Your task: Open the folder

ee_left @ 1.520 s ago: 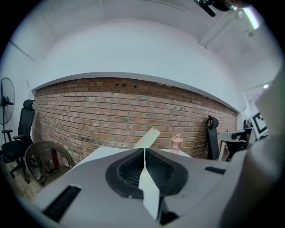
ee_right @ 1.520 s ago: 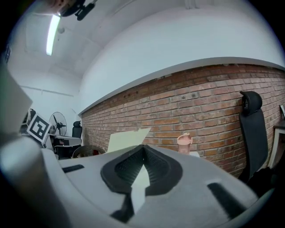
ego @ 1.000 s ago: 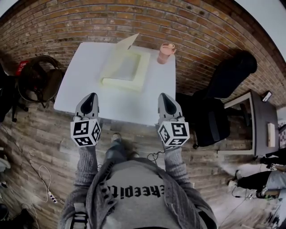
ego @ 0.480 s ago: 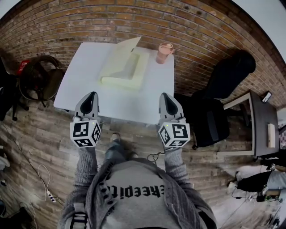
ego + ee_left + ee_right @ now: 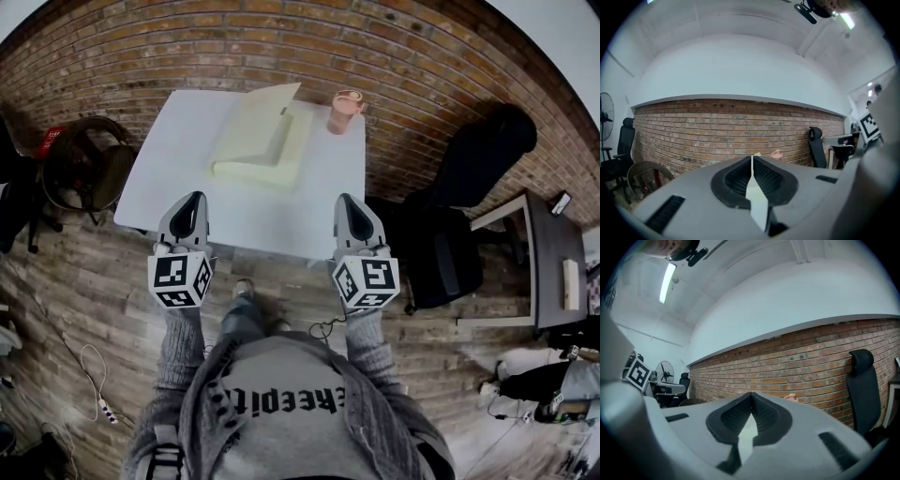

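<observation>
A pale yellow folder (image 5: 262,141) lies on the far half of the white table (image 5: 234,211). Its cover leans low over the left part, partly raised. Both grippers hover at the table's near edge, well short of the folder. My left gripper (image 5: 192,202) is shut with nothing in it; in the left gripper view (image 5: 752,157) its jaws meet at the tip. My right gripper (image 5: 348,202) is likewise shut and empty, its jaws closed (image 5: 751,394) in the right gripper view.
A pink cup (image 5: 346,111) stands right of the folder near the table's far right corner. A brick wall backs the table. A black office chair (image 5: 469,187) is at the right, a round wicker seat (image 5: 80,169) at the left, a grey desk (image 5: 544,253) further right.
The folder's cover has come down from standing at the back edge to leaning low over the folder. Both grippers have stayed almost still.
</observation>
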Action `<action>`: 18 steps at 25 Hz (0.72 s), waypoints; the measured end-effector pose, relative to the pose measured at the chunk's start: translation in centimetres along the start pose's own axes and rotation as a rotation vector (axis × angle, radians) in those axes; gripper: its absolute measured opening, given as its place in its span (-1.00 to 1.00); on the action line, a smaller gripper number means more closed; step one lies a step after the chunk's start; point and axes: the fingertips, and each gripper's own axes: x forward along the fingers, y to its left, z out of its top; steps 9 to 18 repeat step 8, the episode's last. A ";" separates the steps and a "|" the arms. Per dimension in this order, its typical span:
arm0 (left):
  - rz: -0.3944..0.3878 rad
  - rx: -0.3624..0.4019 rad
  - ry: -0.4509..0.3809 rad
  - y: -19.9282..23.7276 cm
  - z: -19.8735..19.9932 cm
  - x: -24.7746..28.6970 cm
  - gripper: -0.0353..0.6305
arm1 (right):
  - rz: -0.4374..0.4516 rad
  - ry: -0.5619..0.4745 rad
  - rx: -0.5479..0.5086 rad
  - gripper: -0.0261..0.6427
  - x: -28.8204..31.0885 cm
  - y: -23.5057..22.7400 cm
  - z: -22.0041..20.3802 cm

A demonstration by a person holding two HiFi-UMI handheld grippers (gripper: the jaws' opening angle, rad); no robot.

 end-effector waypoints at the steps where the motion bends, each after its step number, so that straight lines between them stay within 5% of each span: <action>1: 0.000 0.002 0.000 0.0 0.0 0.0 -0.85 | 0.000 -0.001 0.000 -0.91 0.0 0.0 0.0; 18: 0.001 0.010 0.005 -0.1 -0.1 0.0 -0.85 | 0.000 0.000 0.000 -0.91 0.0 -0.1 -0.1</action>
